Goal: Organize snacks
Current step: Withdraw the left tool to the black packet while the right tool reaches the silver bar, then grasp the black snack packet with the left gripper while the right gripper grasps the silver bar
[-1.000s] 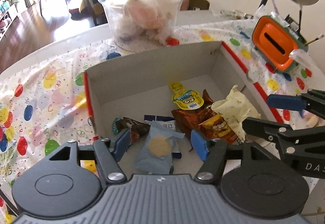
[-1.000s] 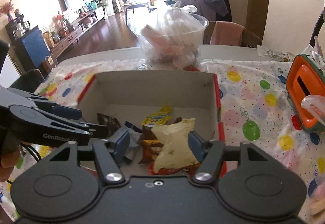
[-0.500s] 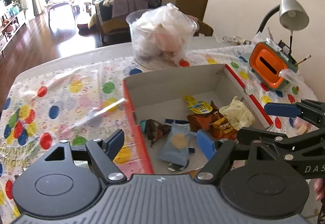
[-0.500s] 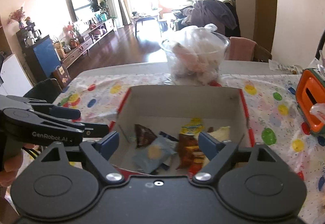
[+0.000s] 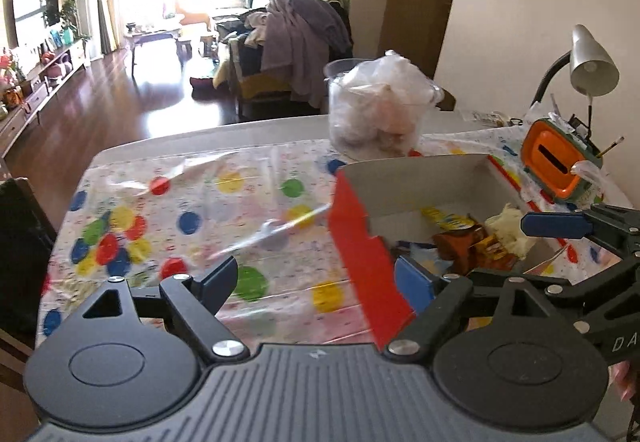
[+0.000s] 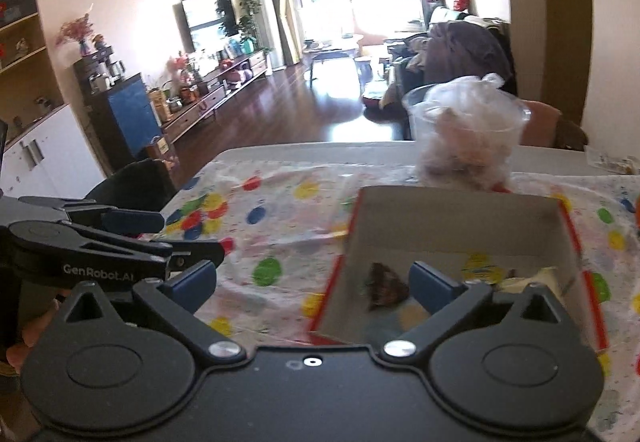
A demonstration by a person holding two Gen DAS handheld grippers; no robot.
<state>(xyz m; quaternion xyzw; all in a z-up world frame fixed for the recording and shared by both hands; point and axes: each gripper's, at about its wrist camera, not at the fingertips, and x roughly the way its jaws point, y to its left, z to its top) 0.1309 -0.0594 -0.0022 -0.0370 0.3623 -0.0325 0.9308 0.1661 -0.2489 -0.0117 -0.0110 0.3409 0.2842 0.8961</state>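
A white table (image 5: 168, 139) carries a spotted plastic cloth (image 5: 208, 217); on the cloth, right of centre, sits a red-sided cardboard box (image 5: 360, 242); beyond it a clear tub (image 5: 372, 121); far right, an orange holder (image 5: 554, 161) and lamp (image 5: 592, 65).

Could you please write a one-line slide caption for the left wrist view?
Open left hand-held gripper straddling the red wall of the snack-filled cardboard box on the balloon-print tablecloth.

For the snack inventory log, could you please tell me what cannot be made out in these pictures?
- Left wrist view: the blue packet is mostly hidden by the box's red wall.
- Right wrist view: the snacks, e.g. the brown packet, are motion-blurred; near ones sit behind the right hand-held gripper.
- Bagged contents of the clear tub: unidentifiable.
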